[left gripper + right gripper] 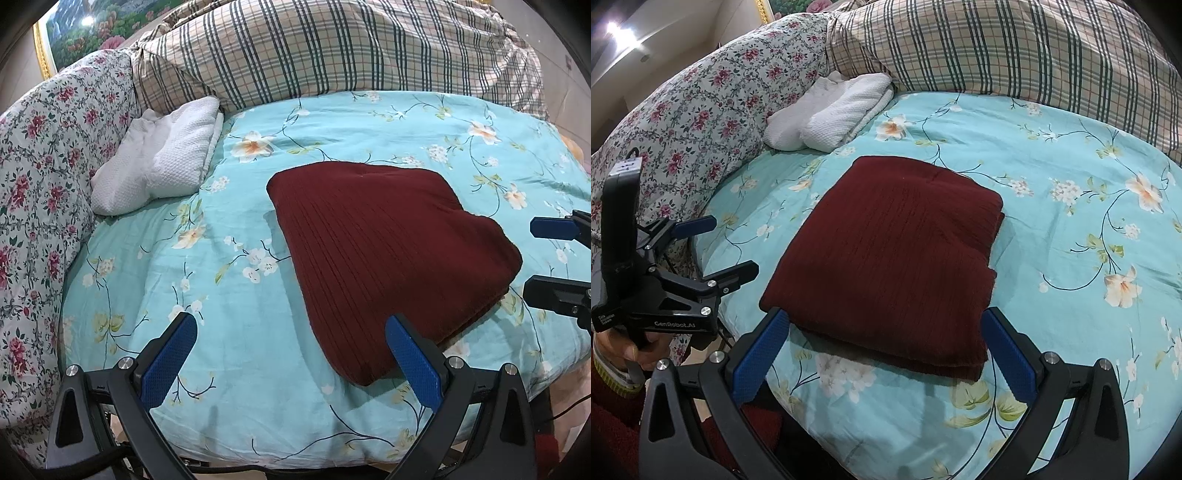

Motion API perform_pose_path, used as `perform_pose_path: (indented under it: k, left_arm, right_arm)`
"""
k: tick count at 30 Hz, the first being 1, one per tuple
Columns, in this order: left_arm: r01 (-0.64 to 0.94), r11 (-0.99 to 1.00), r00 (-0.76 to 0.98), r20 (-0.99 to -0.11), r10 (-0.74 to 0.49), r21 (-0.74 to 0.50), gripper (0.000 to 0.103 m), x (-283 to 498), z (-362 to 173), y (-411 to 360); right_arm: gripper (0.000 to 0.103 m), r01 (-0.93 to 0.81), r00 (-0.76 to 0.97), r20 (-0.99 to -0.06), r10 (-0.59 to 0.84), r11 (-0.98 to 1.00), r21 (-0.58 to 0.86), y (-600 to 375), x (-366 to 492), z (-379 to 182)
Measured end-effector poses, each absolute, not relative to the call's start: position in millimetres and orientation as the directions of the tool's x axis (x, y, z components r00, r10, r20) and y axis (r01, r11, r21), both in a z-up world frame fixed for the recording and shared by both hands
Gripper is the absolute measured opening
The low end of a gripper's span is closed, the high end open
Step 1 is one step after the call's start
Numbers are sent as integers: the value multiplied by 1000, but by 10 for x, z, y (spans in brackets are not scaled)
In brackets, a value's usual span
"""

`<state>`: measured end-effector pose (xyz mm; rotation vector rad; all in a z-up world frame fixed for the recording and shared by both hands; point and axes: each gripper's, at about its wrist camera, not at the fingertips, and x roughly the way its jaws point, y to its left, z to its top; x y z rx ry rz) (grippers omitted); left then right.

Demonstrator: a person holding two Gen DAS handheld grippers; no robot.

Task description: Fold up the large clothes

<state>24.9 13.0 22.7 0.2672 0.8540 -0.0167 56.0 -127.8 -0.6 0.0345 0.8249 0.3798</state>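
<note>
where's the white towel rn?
The white towel lies folded at the far left of the bed in both views, against the rose-print quilt and below the plaid duvet, apart from the maroon sweater.

Lighting: bright, even, indoor. My right view: lamp [622, 31] glare at 10 o'clock. Soft shadows beside sweater [886, 258]. Focus sharp; fisheye bends edges, corners black.
</note>
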Motion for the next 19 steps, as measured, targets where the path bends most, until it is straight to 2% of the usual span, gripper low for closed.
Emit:
perform_pose_path:
  k: [19]
  left_arm:
    - [105, 970, 659, -746, 96, 218, 102, 330, 234, 194]
  right_arm:
    - [103, -311, 615, -712, 339, 934, 176, -1259, 600, -12]
